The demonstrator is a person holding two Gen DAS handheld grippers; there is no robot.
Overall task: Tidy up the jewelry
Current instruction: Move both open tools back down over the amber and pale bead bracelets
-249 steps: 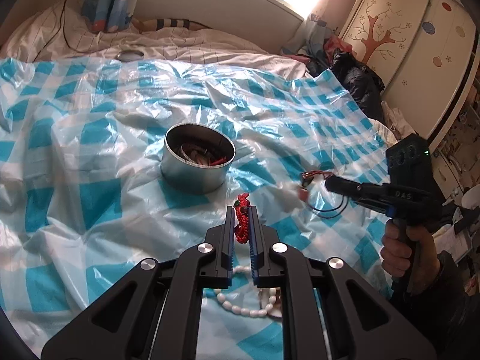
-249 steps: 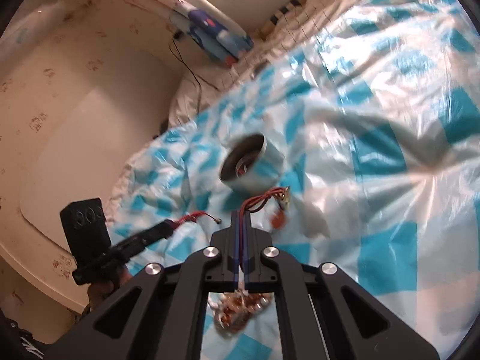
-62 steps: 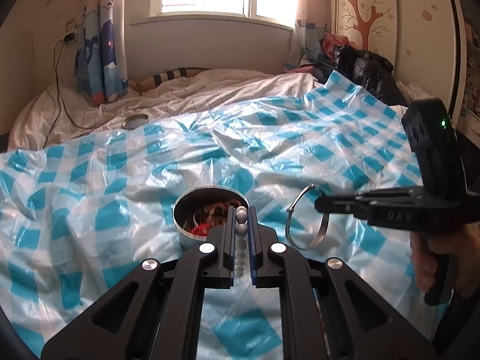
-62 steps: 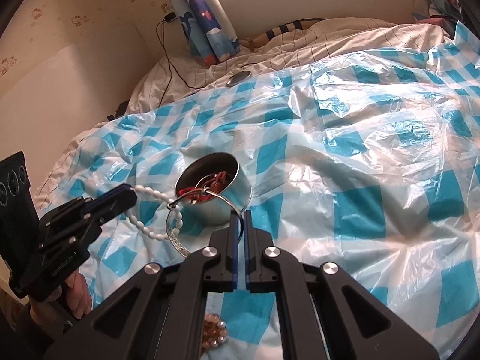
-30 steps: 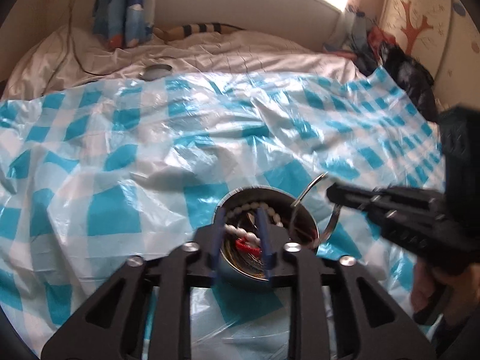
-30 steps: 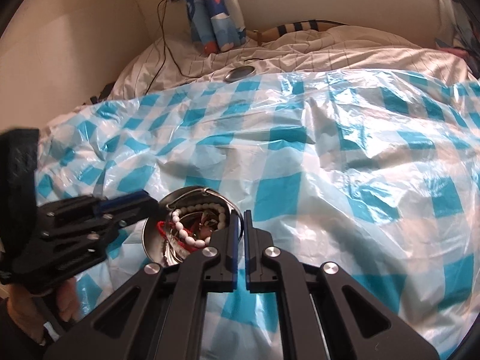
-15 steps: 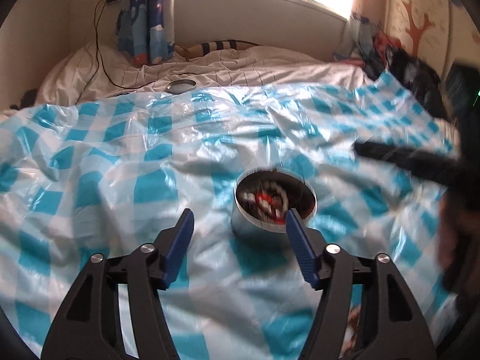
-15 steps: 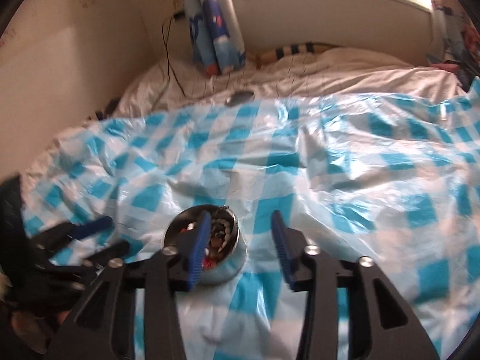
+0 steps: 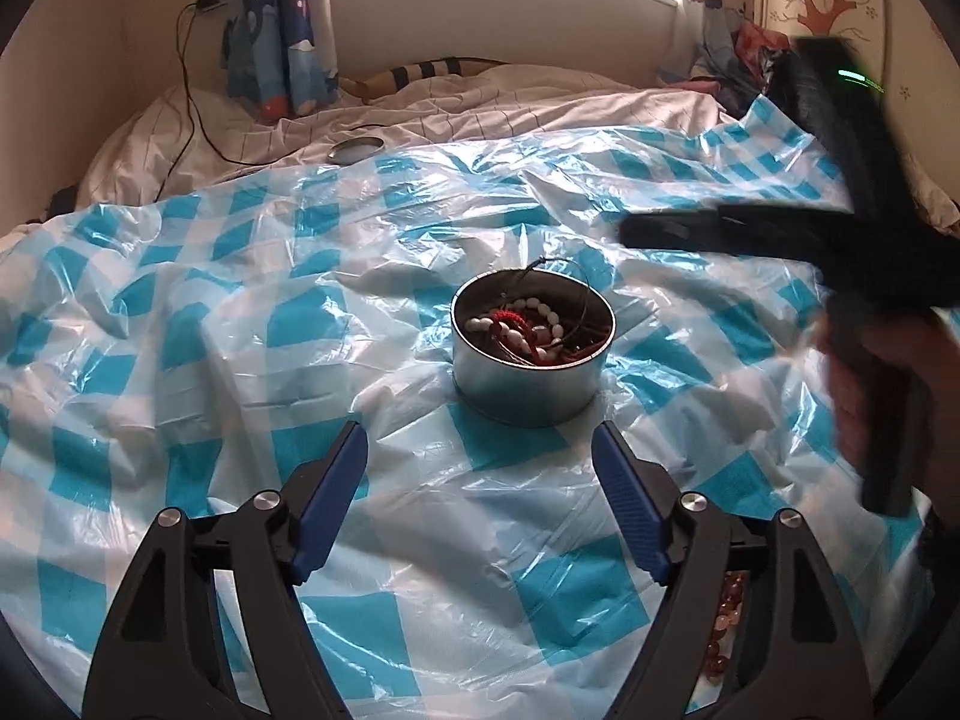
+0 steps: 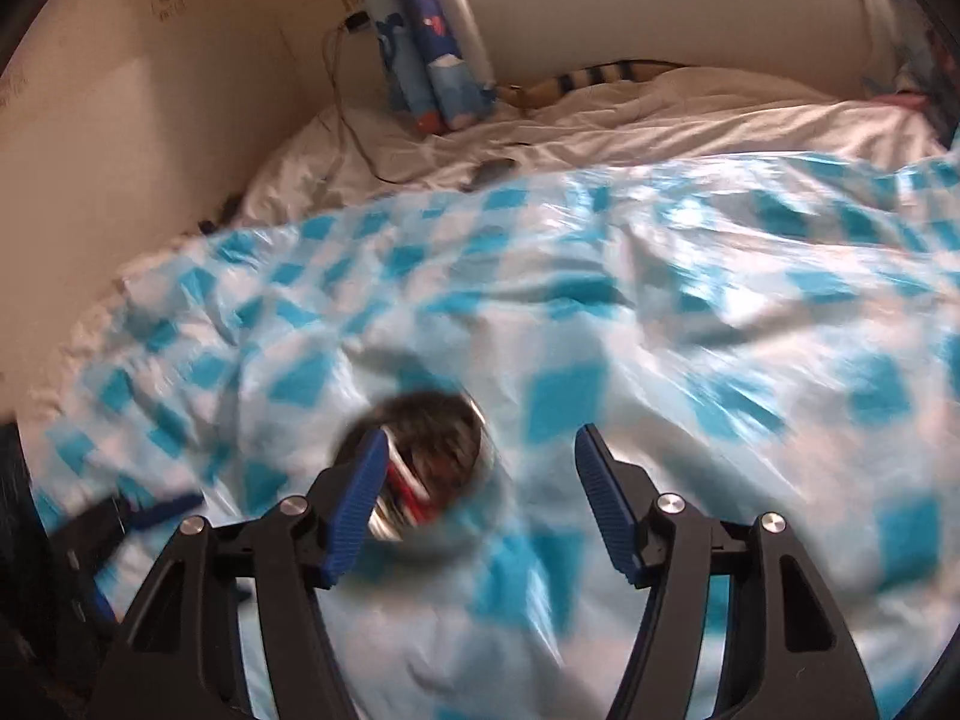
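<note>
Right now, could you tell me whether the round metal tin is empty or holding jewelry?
Holding jewelry: the round metal tin stands upright with white beads and a red cord inside.

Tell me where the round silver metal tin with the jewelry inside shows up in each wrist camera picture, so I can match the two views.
Left wrist view: the round silver metal tin sits just right of centre on the blue-and-white checked plastic sheet, ahead of the open jaws.
Right wrist view: the tin is blurred, lower left of centre, partly behind the left-hand blue jaw.
Shared landmark: the blue cartoon-print curtain at the back wall.
</note>
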